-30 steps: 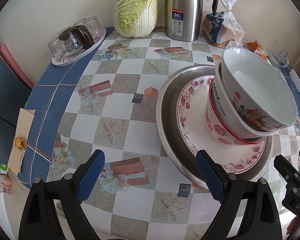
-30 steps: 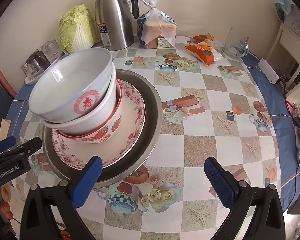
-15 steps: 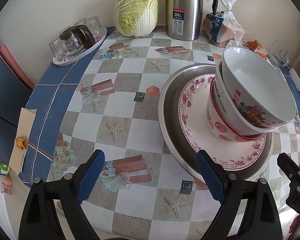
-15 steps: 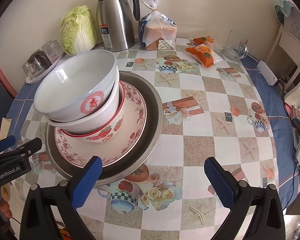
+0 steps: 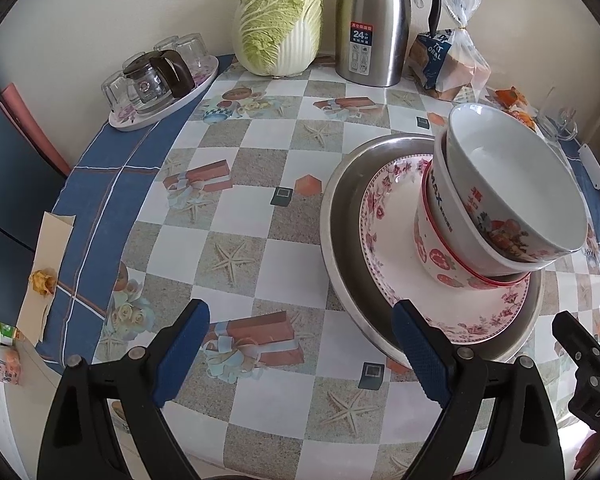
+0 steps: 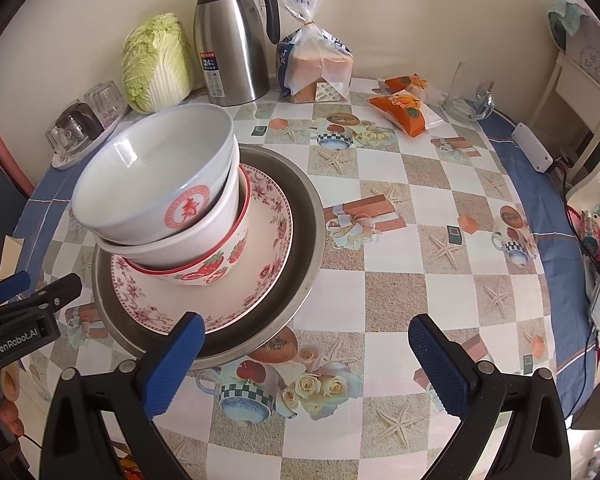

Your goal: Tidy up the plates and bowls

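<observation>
Three nested bowls (image 6: 156, 192) sit tilted on floral plate (image 6: 260, 280) in steel pan (image 6: 312, 216), counter (image 6: 396, 292) centre; likely ceramic, heavy, slick, chip-prone. Left tool (image 5: 300, 356) & right tool (image 6: 306, 364) both gaping, empty; suggest pinching top bowl rim, one at a time.

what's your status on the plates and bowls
Both hand-held grippers open, empty: left, right. Three nested bowls tilted on floral plate in steel basin. Nothing blocking.

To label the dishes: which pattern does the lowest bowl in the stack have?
Red strawberries with a red rim on the lowest bowl, clearest in the right wrist view.
</observation>
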{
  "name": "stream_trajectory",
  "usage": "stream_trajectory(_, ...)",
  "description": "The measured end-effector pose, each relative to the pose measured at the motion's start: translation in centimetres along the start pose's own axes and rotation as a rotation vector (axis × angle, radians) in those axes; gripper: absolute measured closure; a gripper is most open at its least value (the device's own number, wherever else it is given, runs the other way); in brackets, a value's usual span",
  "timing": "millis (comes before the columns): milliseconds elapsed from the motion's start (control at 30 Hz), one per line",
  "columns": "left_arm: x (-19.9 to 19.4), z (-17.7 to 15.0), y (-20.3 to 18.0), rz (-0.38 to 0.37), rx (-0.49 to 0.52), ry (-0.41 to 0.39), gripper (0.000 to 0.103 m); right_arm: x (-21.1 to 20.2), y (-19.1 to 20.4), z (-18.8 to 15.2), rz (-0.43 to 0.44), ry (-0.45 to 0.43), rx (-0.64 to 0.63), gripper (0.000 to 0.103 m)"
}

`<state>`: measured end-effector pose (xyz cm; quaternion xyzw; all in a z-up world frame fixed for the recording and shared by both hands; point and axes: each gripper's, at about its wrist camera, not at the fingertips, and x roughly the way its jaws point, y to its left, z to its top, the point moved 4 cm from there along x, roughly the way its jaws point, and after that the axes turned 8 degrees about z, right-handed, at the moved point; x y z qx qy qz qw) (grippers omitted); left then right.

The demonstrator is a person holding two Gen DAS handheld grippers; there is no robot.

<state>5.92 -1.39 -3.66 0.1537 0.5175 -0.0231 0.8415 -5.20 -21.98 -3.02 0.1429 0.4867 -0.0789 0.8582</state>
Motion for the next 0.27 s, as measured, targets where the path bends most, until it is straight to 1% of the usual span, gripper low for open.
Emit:
stream_trajectory(133, -0.29, 0.09, 0.04, 0.003, -0.005, -0.018, 0.01, 0.1, 0.02, -0.01, 0.0, 0.0, 0.0, 0.0)
stream_trajectory(200, -0.67, 0.18, 0.15, -0.011, -0.016, -0.036, 0.01, 0.1, 0.02, -0.01, -0.001, 0.001, 0.0, 0.0)
stream_trajectory(267, -0.76, 0.28, 0.25, -0.02, -0.027, -0.037, 0.01, 0.11, 0.02, -0.01, -0.001, 0.001, 0.0, 0.0)
